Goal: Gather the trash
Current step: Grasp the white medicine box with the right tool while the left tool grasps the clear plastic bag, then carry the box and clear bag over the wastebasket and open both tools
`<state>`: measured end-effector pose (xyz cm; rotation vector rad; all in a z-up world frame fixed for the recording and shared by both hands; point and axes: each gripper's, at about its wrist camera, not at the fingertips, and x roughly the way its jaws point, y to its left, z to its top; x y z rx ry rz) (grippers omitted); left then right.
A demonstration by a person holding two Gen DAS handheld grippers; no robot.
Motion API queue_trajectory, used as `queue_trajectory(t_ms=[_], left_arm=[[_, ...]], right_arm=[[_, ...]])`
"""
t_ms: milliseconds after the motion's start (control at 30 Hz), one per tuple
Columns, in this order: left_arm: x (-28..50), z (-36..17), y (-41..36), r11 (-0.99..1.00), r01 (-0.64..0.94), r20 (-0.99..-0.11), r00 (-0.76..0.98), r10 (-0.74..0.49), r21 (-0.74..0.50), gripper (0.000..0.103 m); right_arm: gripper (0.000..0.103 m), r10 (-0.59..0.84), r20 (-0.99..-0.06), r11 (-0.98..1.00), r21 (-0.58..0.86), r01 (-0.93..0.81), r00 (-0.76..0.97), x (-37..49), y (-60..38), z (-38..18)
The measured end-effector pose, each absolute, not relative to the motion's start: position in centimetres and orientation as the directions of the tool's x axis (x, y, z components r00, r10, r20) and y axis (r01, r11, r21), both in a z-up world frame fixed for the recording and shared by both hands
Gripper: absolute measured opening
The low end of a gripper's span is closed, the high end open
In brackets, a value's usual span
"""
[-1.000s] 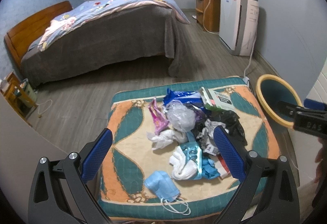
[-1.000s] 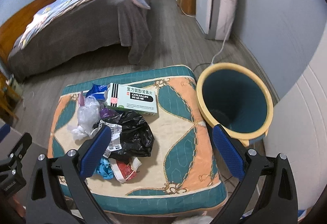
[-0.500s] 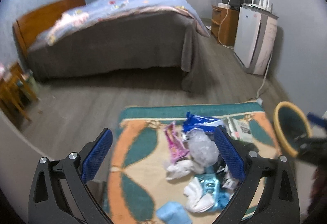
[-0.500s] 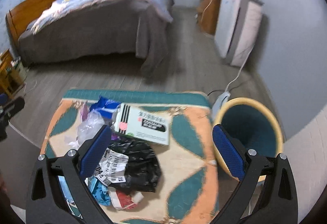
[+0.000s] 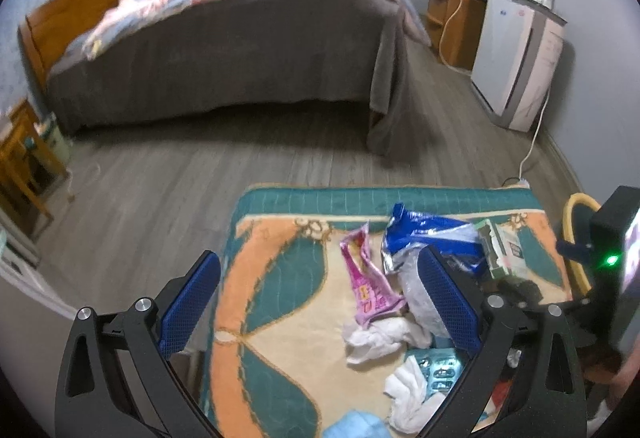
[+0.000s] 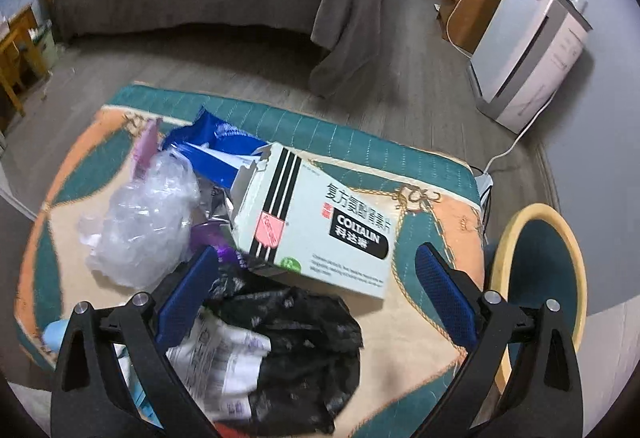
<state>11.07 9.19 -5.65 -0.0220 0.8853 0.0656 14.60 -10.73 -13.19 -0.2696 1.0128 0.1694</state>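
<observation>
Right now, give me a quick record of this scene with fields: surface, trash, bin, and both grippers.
surface: patterned cushion, teal and orange
trash: medicine box, black bag, clear plastic bag, blue wrapper, pink wrapper, white tissues
bin: yellow-rimmed basket, to the right of the cushion, beside it
left gripper: open, holding nothing
right gripper: open, over the black bag and box

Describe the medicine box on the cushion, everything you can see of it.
The medicine box is pale green-white cardboard with black stripes, a pink label, Chinese text and a black COLTALIN band. It lies flat on the patterned cushion, its left end flap torn open. That end rests against the blue wrapper; its near edge touches the black plastic bag.
</observation>
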Motion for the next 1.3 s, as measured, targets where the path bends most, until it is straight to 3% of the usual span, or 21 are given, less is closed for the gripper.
queue_trajectory(t_ms=[200,267,467,667,867,1000,1067,1133,1200,1300], left_arm=[[11.6,-6.8,9.5,0.997,-0.076,-0.799,0.600,0.040,-0.007,0.098],[11.7,-7.0,9.4,0.997,-0.069,-0.804,0.595,0.028,-0.016,0.098],[11.8,-7.7,7.2,1.000,-0.014,-0.815,0.579,-0.011,-0.024,0.098],[12.8,-9.8,3.0,0.997,0.079,-0.857,0.515,-0.023,0.020,0.098],[13.8,-12.9,-0.3,0.985,0.171,-0.904,0.423,-0.067,0.007,0.094],[14.3,-14.7,-0.6,0.983,0.183,-0.926,0.367,-0.087,-0.020,0.070],[14.4,-15.3,-0.4,0.982,0.185,-0.929,0.359,-0.090,-0.024,0.064],[14.5,-15.5,-0.1,0.982,0.189,-0.930,0.357,-0.094,-0.026,0.050],[14.5,-15.4,0.0,0.979,0.197,-0.926,0.361,-0.112,-0.041,0.039],[14.4,-14.4,-0.1,0.976,0.217,-0.913,0.390,-0.120,-0.036,0.032]], right_arm=[[0.082,-0.011,-0.861,0.930,-0.195,-0.312,0.508,15.8,-8.9,-15.0],[0.057,-0.014,-0.863,0.927,-0.200,-0.317,0.504,15.9,-8.8,-15.2],[0.037,0.027,-0.860,0.964,-0.112,-0.240,0.510,15.9,-11.4,-12.5],[0.035,0.033,-0.886,0.990,-0.036,-0.139,0.463,16.0,-16.5,-10.4],[0.036,0.099,-0.901,0.995,0.102,-0.017,0.422,16.9,-20.9,-12.4],[0.036,0.053,-0.890,0.997,0.018,-0.081,0.454,17.6,-20.2,-12.7],[0.036,0.070,-0.886,0.996,0.036,-0.082,0.458,18.2,-20.3,-12.9],[0.035,0.086,-0.885,0.995,0.051,-0.088,0.458,18.3,-20.5,-12.9],[0.018,0.078,-0.880,0.995,0.038,-0.095,0.469,18.3,-20.6,-12.7],[0.018,0.087,-0.870,0.995,0.054,-0.082,0.486,18.2,-21.0,-11.9]])
